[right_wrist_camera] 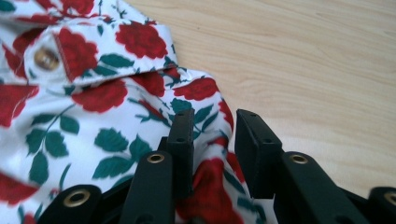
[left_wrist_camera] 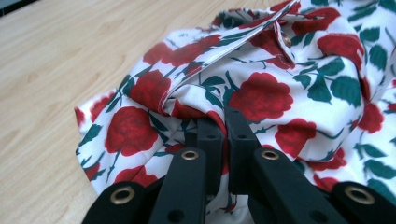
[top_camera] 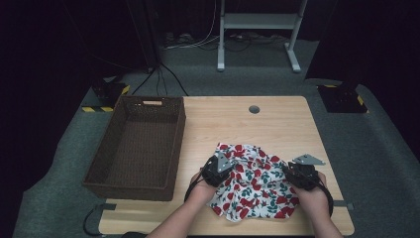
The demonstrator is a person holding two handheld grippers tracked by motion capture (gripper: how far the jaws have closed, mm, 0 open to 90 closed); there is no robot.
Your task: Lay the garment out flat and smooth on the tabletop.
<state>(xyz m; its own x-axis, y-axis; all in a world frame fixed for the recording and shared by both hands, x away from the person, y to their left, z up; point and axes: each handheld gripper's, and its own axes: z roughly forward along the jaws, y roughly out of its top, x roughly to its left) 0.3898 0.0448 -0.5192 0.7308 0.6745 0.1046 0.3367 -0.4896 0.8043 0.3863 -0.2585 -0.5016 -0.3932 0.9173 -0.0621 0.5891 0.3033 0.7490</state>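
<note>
Rose-print cloth (top_camera: 255, 182) lies crumpled on worktop (top_camera: 277, 124) between your grippers. Your left gripper (left_wrist_camera: 226, 122): jaws nearly closed, pinching cloth fold. Your right gripper (right_wrist_camera: 212, 128): jaws parted, straddling cloth edge, bare worktop just beyond its right jaw.

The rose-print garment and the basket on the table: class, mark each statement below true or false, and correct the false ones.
1. The rose-print garment lies inside the wicker basket. False: it lies on the wooden table, right of the basket.
2. The left gripper is shut on a fold of the garment. True.
3. The right gripper is closed tight. False: its jaws stand apart at the garment's edge.
4. The garment has a button. True.
5. The basket holds folded clothes. False: it is empty.
</note>
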